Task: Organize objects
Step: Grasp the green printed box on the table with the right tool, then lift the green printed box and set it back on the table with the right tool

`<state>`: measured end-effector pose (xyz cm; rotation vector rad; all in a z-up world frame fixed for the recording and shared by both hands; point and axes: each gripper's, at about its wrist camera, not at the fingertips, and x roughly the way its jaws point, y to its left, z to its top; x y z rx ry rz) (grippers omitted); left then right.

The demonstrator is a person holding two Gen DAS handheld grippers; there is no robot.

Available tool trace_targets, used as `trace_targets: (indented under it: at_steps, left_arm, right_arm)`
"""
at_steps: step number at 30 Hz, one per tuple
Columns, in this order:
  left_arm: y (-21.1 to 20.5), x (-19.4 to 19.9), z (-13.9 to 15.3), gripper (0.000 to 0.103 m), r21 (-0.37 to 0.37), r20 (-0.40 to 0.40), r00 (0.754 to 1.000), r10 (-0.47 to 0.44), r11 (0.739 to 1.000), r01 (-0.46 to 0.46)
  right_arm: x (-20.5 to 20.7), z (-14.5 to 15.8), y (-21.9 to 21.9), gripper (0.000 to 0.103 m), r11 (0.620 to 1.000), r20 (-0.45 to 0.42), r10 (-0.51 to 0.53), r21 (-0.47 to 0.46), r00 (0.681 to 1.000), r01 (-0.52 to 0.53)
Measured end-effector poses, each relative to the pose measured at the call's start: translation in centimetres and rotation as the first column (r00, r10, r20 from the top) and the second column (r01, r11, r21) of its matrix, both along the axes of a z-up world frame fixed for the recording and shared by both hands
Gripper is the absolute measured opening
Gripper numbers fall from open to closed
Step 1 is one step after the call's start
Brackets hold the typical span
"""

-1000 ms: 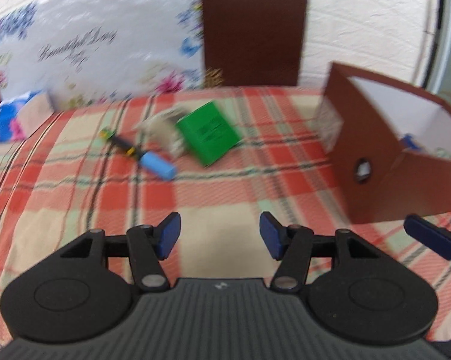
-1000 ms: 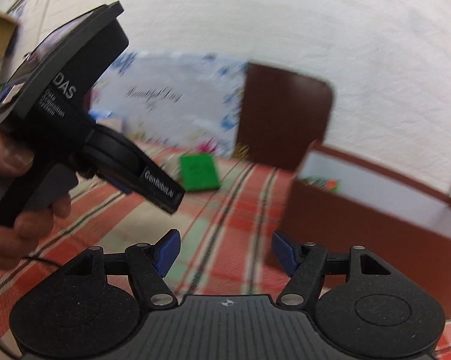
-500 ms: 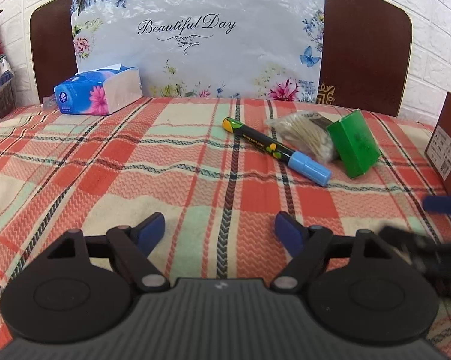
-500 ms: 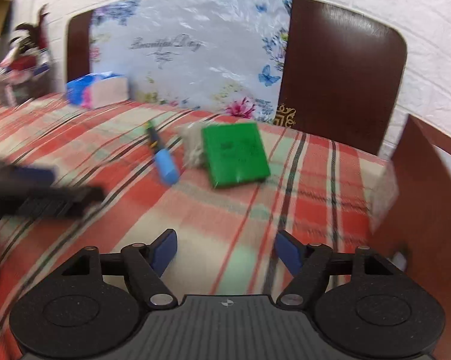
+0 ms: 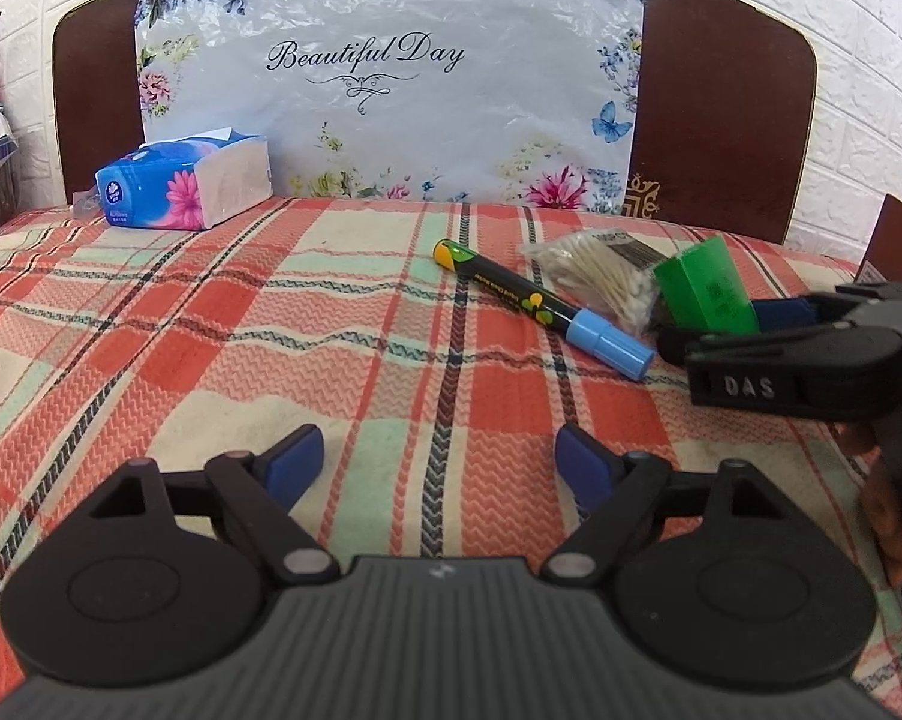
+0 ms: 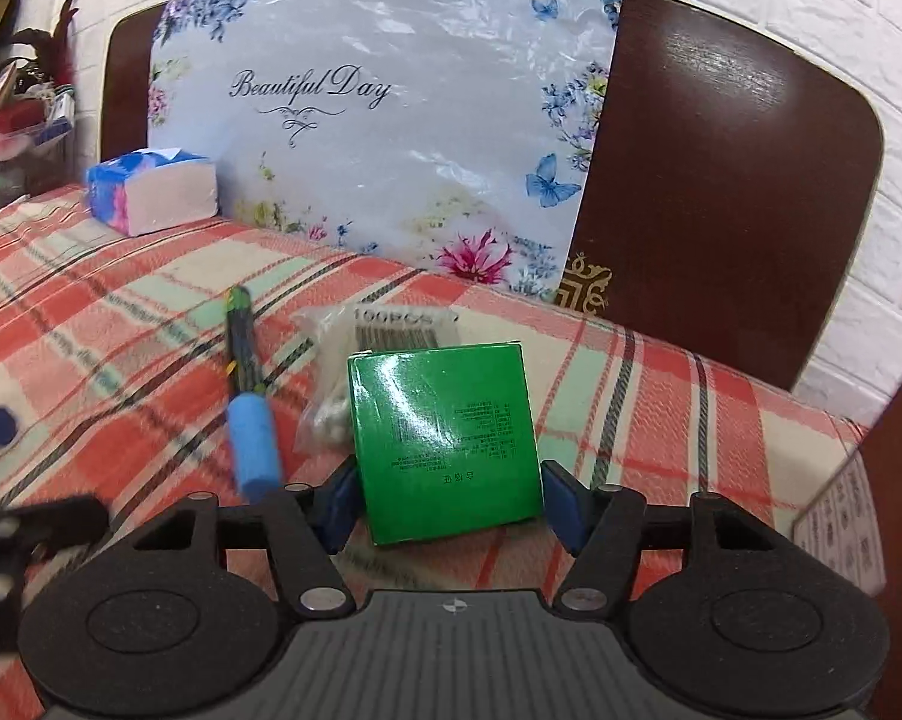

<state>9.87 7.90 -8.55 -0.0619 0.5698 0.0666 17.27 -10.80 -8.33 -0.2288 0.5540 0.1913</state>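
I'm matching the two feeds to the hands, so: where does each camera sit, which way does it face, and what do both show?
Left wrist: on the left tool, facing across the plaid cloth to the headboard; its open fingers, the right tool and a hand show.
Right wrist: on the right tool, close to the green box between its fingers, which have just been closing; contact unclear.
Shared: green box, marker, cotton swabs, tissue pack.
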Motion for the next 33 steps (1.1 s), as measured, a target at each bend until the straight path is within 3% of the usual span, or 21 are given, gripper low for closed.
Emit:
trace_targets:
  at_steps: [8,14,33]
  left_arm:
    - [-0.2,0.0,0.0,0.085,0.016,-0.002,1.000,0.000,1.000,0.000]
    - [-0.8,0.1,0.1,0.086,0.068,-0.011,1.000,0.006,0.998,-0.005]
    - [-1.0,-0.1,0.1,0.087,0.090,-0.018,1.000,0.015,0.996,-0.013]
  right_arm:
    - [-10.4,0.1,-2.6,0.059,0.997,-0.051,0.046,0.056,0.998,-0.044]
    - [-16.9,0.1,-5.0,0.060,0.992,-0.073,-0.009,0.126,0.997,0.019]
    - [-18.4,0.1,-5.0,0.060,0.988,-0.064,-0.066,0.136,0.996,0.075]
